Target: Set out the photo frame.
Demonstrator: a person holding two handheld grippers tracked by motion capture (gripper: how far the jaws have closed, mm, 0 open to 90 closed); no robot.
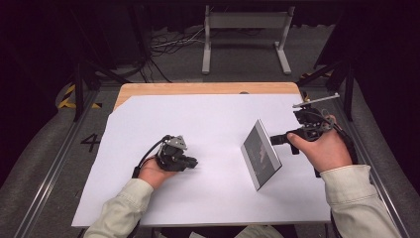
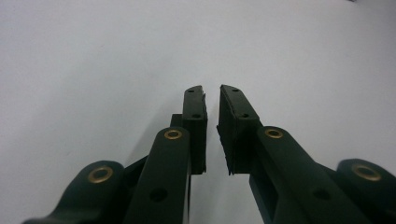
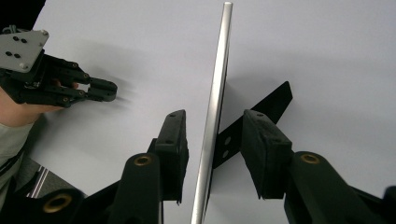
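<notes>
A thin silver-edged panel [image 1: 261, 154] with a dark face stands tilted on the white sheet [image 1: 198, 119], right of centre. In the right gripper view its edge [image 3: 217, 93] runs upright between the jaws, and a black kickstand [image 3: 261, 112] props it from behind. My right gripper [image 1: 275, 140] straddles that edge, open, with a gap on each side of the panel [image 3: 212, 119]. My left gripper [image 1: 192, 162] rests low on the sheet at centre left, its jaws [image 2: 211, 91] almost together with nothing between them. It also appears far off [image 3: 109, 89] in the right gripper view.
The white sheet covers a wooden table whose bare edge [image 1: 198, 88] shows at the back. A grey metal stand [image 1: 245, 22] and loose cables [image 1: 168, 44] lie on the floor beyond. Dark frame legs flank the table.
</notes>
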